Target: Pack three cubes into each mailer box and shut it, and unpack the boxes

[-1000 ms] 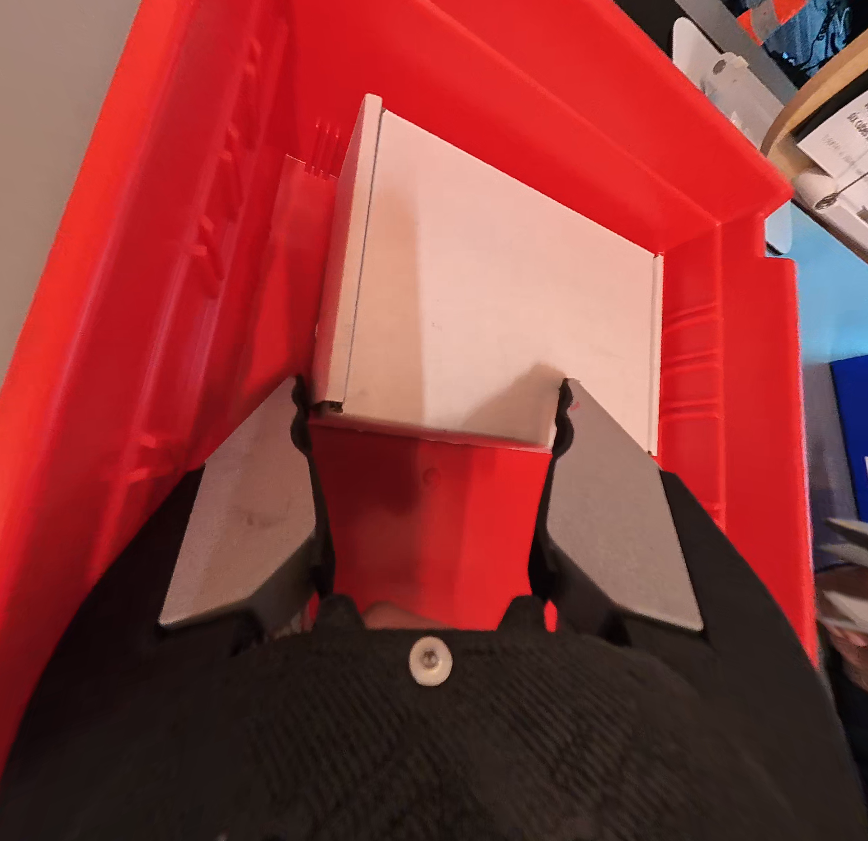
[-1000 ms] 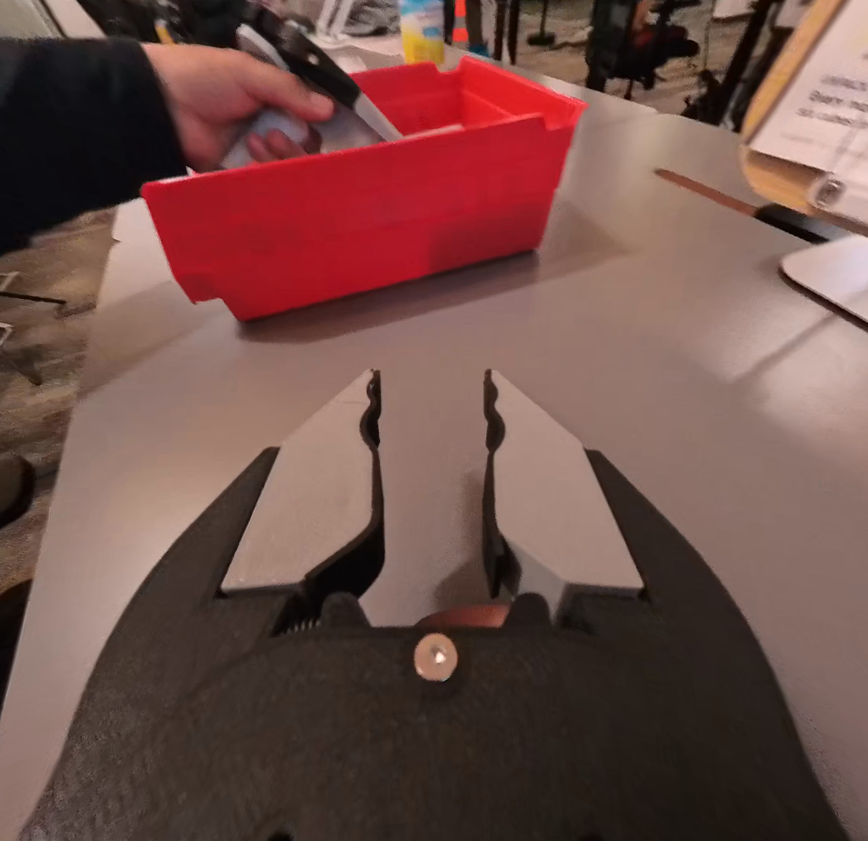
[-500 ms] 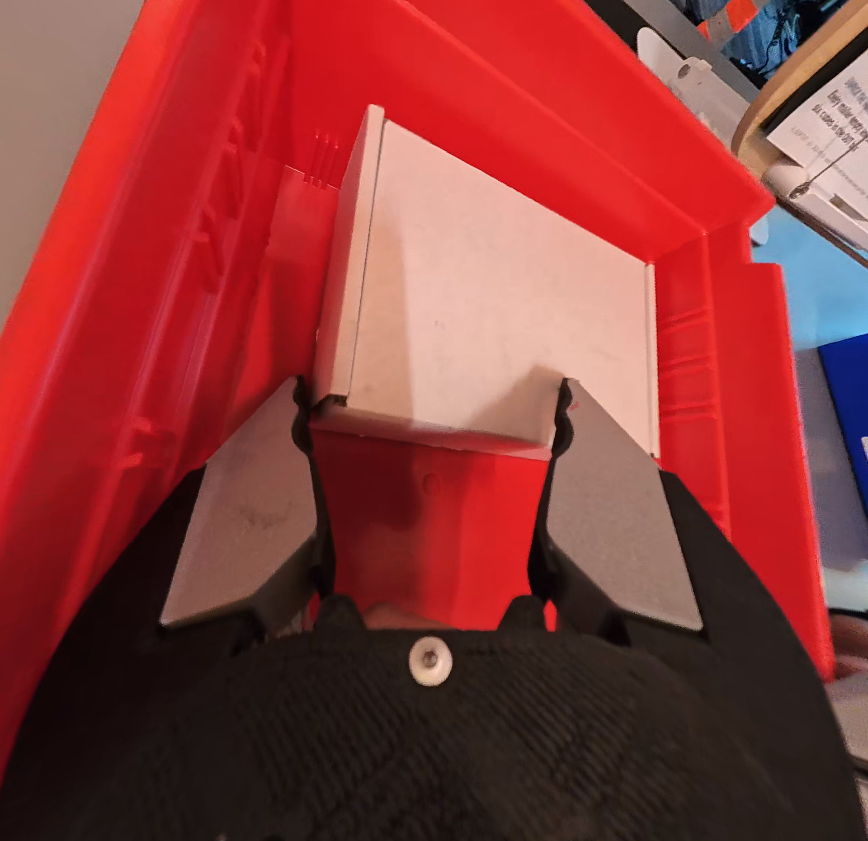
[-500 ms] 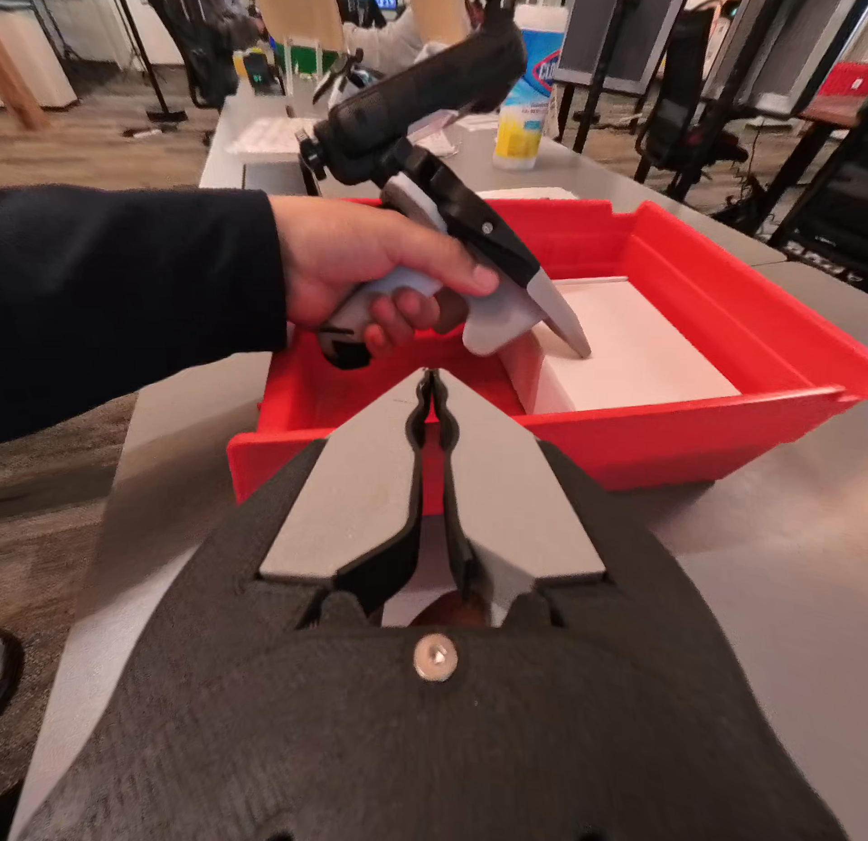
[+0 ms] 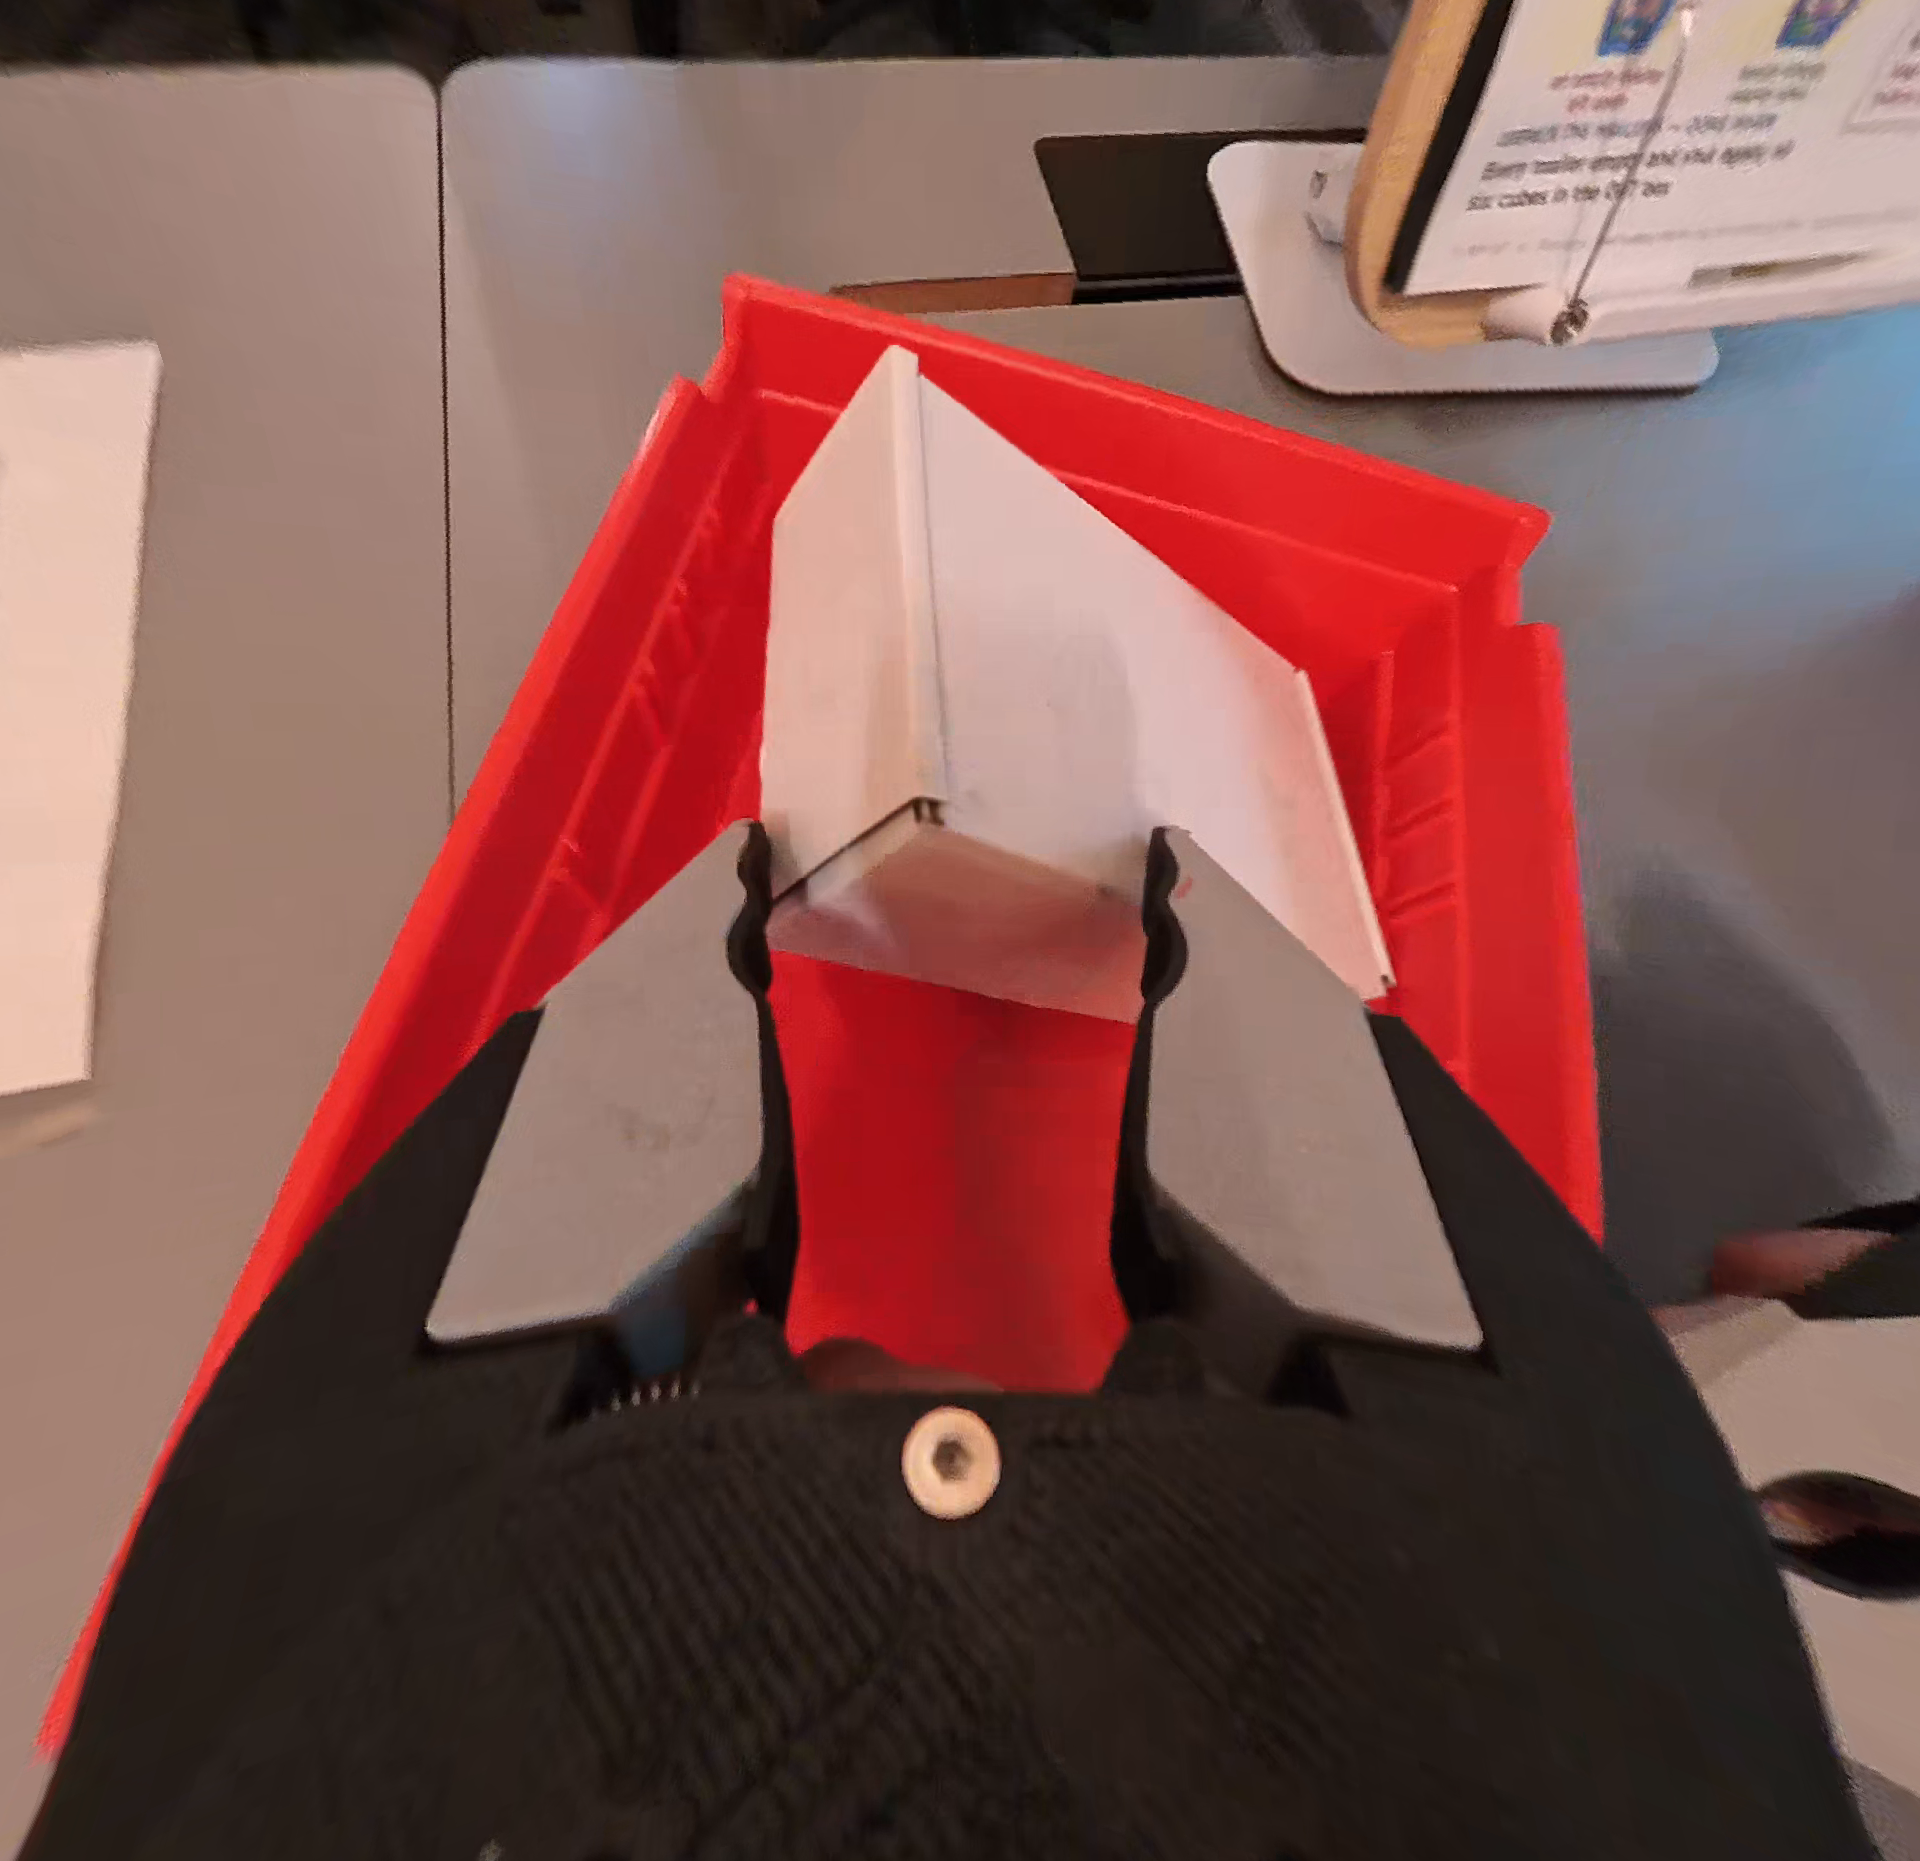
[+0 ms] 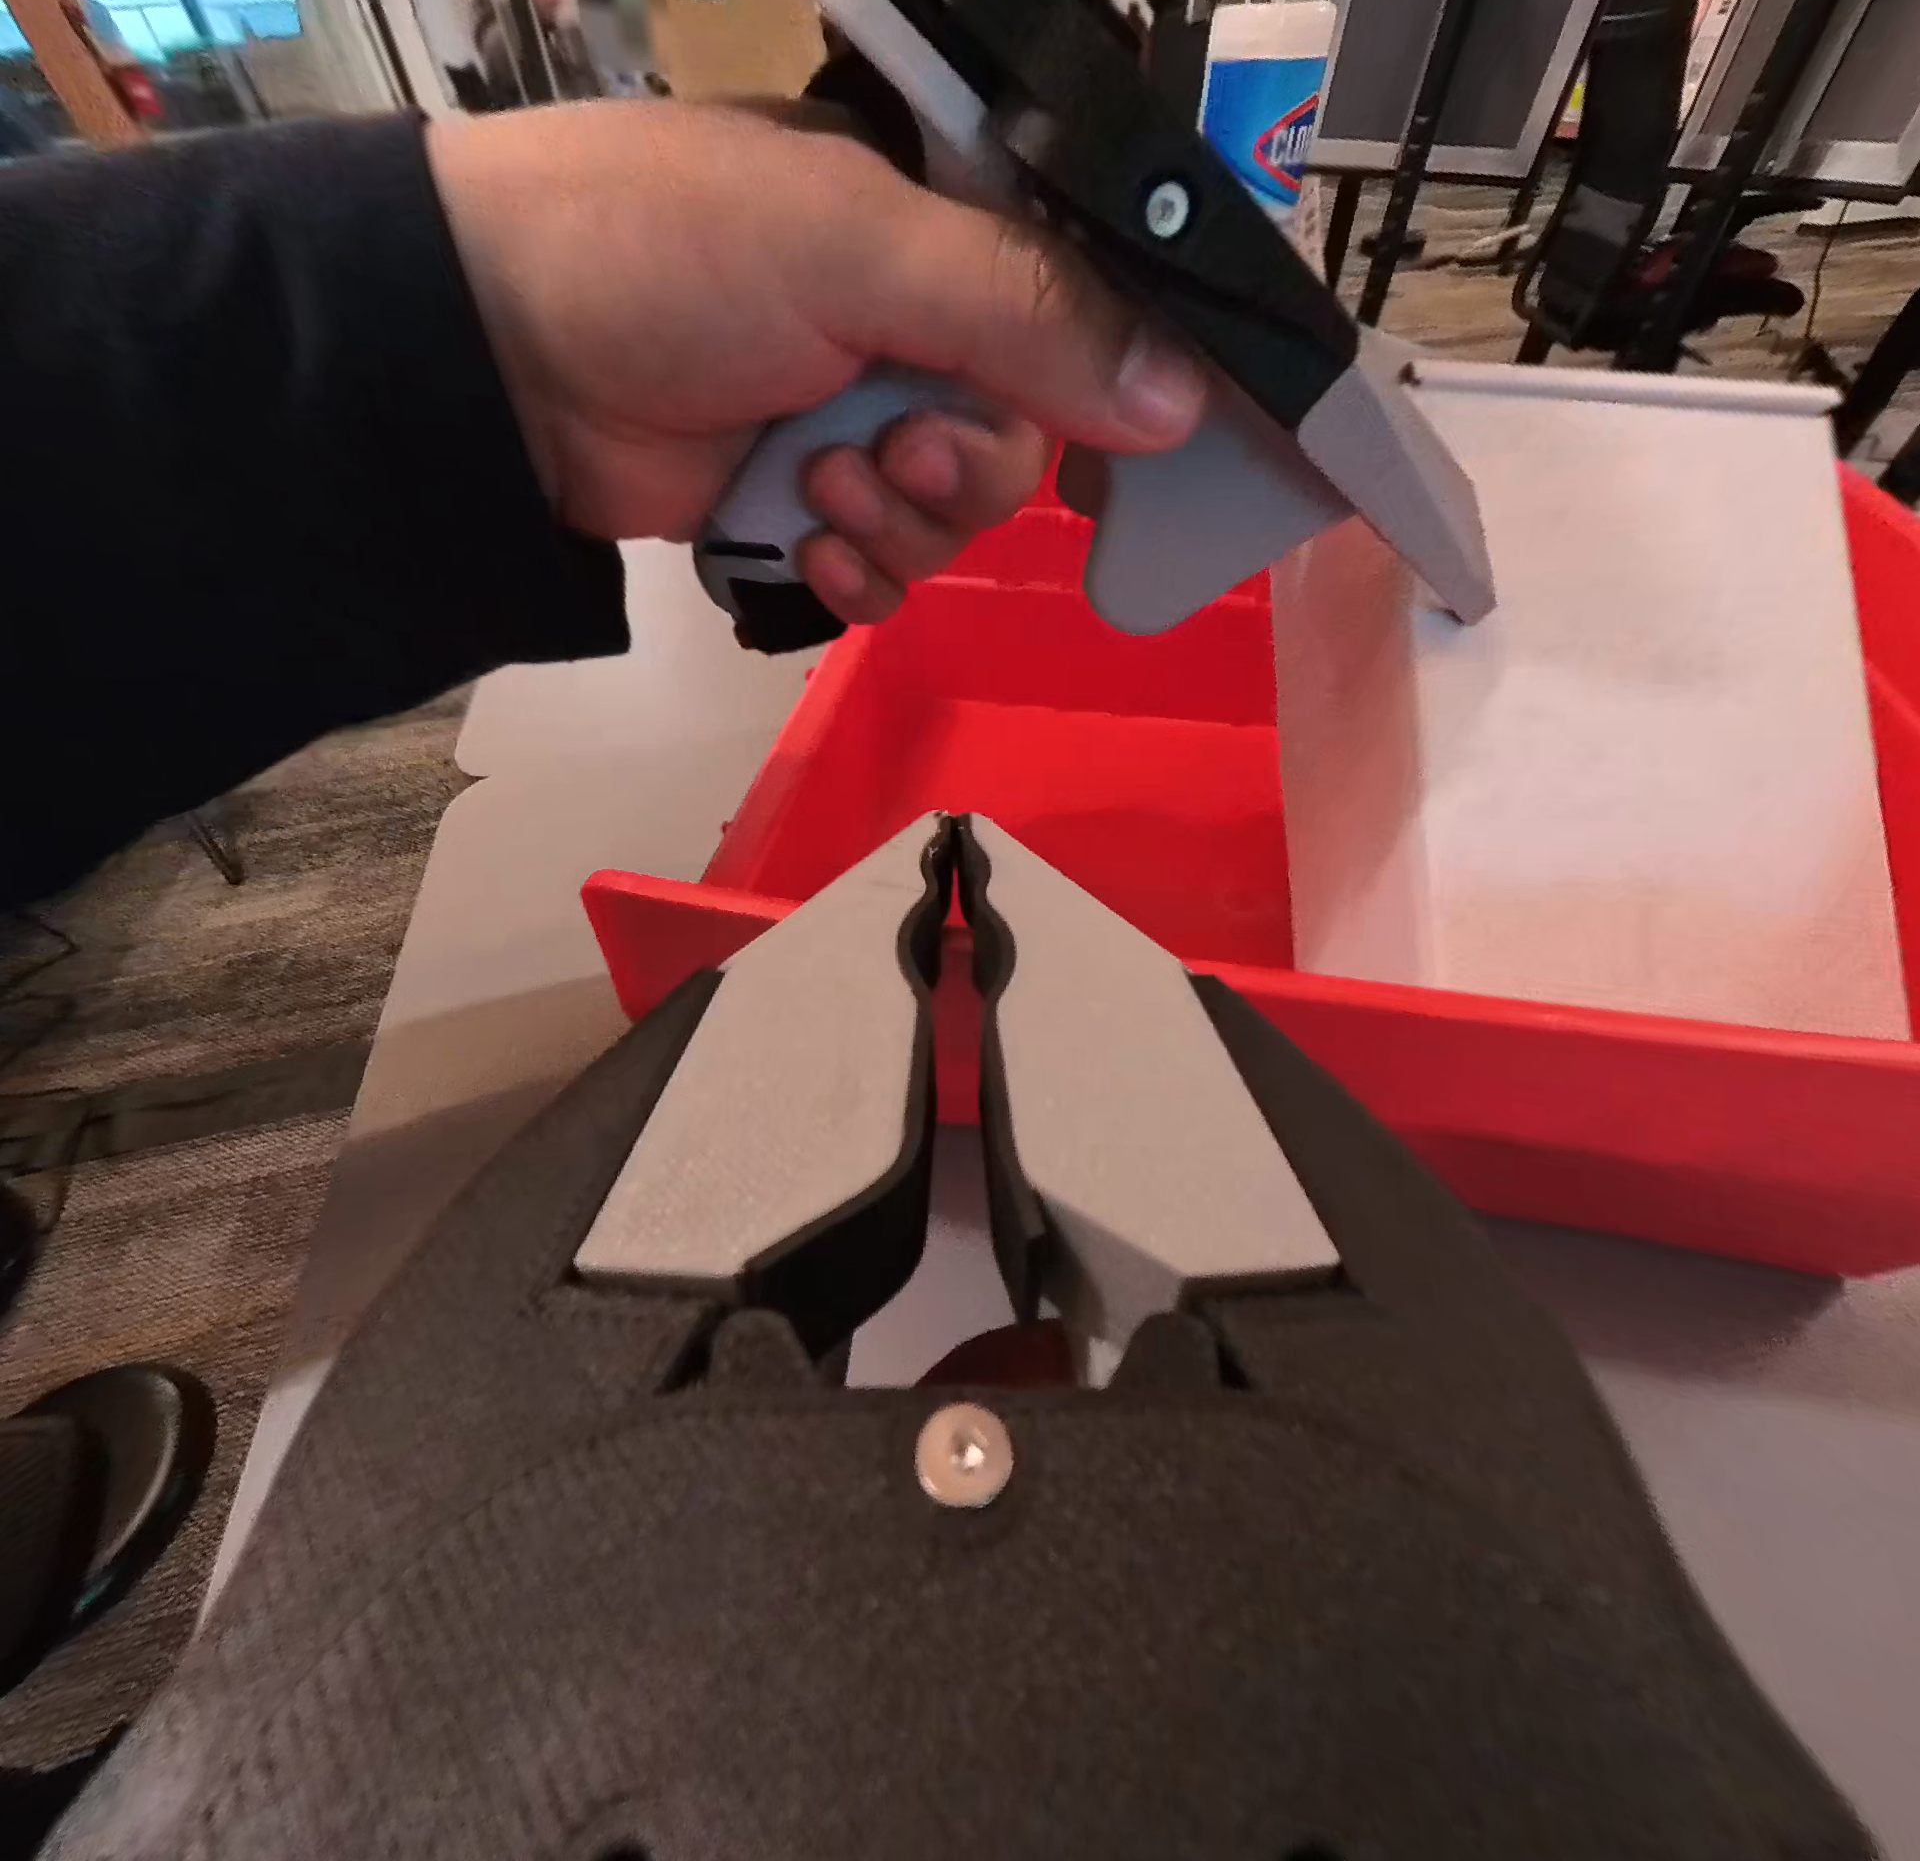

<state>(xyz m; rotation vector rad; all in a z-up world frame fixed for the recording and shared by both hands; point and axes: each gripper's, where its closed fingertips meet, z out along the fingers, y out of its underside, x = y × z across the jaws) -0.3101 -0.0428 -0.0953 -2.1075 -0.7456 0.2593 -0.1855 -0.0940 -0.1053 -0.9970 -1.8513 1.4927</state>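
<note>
A closed white mailer box [image 5: 1049, 668] is in the red bin [image 5: 582, 772]. My left gripper [image 5: 956, 855] is shut on the box's near end and holds that end raised, so the box tilts above the bin floor. In the right wrist view the box [image 6: 1621, 720] fills the bin's right part [image 6: 1558, 1115], and one left finger [image 6: 1392, 481] presses on its top. My right gripper [image 6: 951, 824] is shut and empty, just in front of the bin's near wall. No cubes are in view.
A white sheet [image 5: 62, 710] lies on the grey table left of the bin. A wooden document stand [image 5: 1558, 149] on a white base and a black card [image 5: 1132, 211] sit behind the bin. A wipes canister [image 6: 1262, 97] stands farther back. Left tips to right tips: about 12 cm. The black card [image 5: 1132, 211] is about 40 cm from my left fingertips.
My left gripper has lifted the box's near end and pulled back, so more table shows. My right gripper has shut and moved up to the bin.
</note>
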